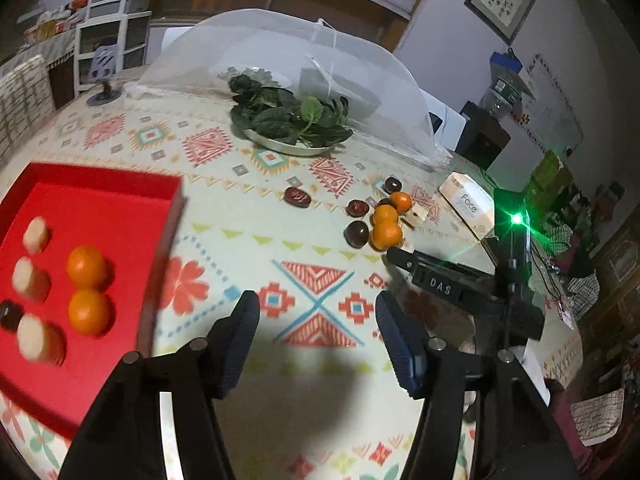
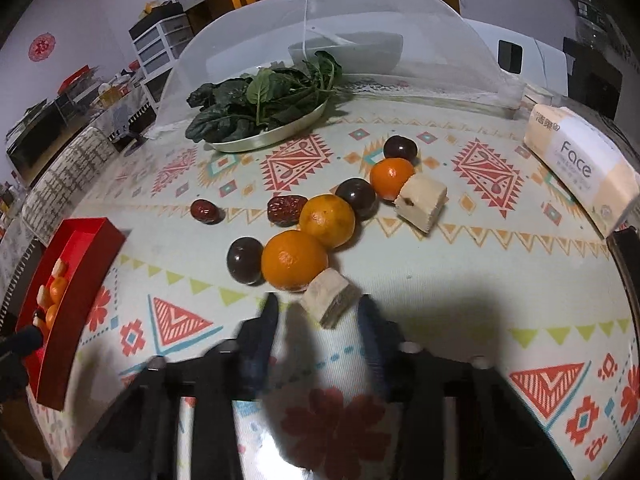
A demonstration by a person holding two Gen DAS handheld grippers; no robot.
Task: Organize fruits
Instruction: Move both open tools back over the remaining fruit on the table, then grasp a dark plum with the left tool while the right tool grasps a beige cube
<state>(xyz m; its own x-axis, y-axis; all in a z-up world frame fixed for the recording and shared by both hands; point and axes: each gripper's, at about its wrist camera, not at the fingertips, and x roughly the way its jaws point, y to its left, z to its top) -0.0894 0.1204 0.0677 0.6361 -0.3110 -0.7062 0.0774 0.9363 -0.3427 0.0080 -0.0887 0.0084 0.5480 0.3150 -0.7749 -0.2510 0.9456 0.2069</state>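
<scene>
A red tray (image 1: 120, 200) at the left holds two oranges (image 1: 86, 266), three pale cake pieces (image 1: 30, 280) and a dark fruit (image 1: 10, 314). My left gripper (image 1: 316, 312) is open and empty over the tablecloth, right of the tray. Loose on the cloth lie three oranges (image 2: 294, 260), dark round fruits (image 2: 244, 260), red dates (image 2: 286, 210) and two pale cake pieces (image 2: 422, 200). My right gripper (image 2: 320, 312) is open, its jaws on either side of the nearest cake piece (image 2: 330, 298). The tray also shows in the right wrist view (image 2: 80, 240).
A metal plate of spinach (image 2: 264, 112) stands behind the fruit, in front of a mesh food cover (image 2: 400, 40). A tissue pack (image 2: 580, 164) lies at the right. The right gripper's body (image 1: 460, 280) shows in the left wrist view.
</scene>
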